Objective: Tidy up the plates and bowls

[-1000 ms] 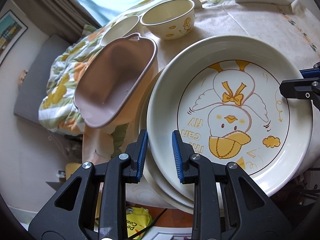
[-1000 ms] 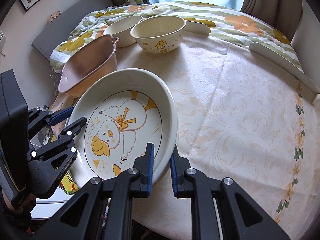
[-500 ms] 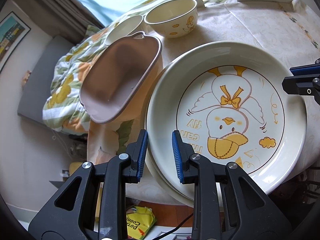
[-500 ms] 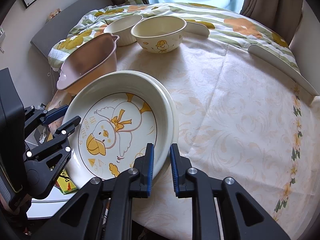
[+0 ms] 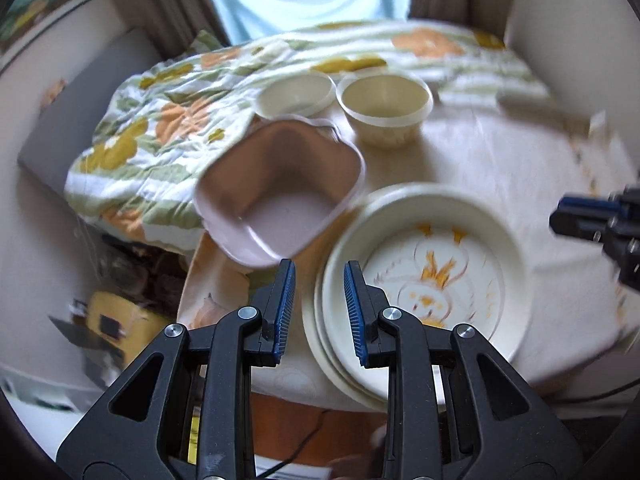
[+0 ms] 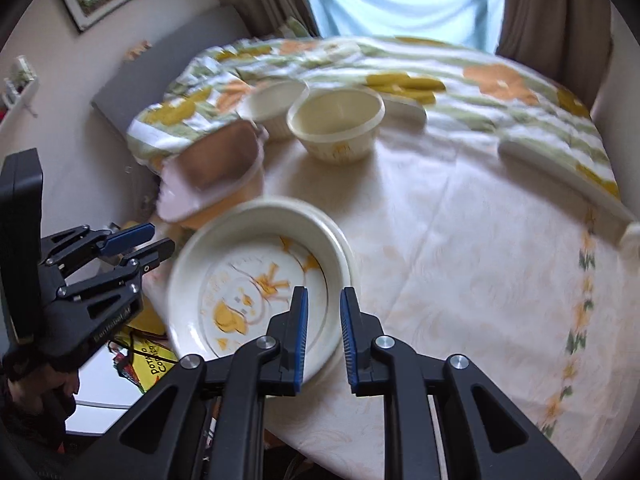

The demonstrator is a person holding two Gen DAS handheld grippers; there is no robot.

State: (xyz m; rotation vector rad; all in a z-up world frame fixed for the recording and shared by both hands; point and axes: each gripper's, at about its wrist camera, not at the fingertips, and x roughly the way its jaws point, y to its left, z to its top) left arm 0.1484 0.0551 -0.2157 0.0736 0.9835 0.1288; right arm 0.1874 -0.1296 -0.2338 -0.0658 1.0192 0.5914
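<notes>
From my left gripper (image 5: 316, 308), low in the frame's middle, I see its blue-padded jaws standing only a narrow gap apart, with nothing clamped between them. The cream duck-print plate (image 5: 440, 280) lies just right of those tips, on top of a second cream plate (image 5: 320, 344) whose rim peeks out along the lower left edge. Motion blur softens the stack, so I can't quite say whether more plates sit beneath.

My right gripper (image 6: 323, 328), low centre in its own view, is likewise nearly closed and empty-handed; the plate's right rim shows behind the left pad without being pinched.

The pink squarish plastic basin (image 5: 280, 196) sits tilted at the plate's upper left, overhanging the edge of the pale patterned tablecloth (image 6: 460, 260). Above it, toward the top centre, stand two cream bowls side by side: a shallower plain bowl (image 5: 296, 94) on the left and a deeper bowl with a small yellow motif (image 6: 336, 128) on the right. Behind them lies a floral quilt in orange and green (image 5: 160, 128).
</notes>
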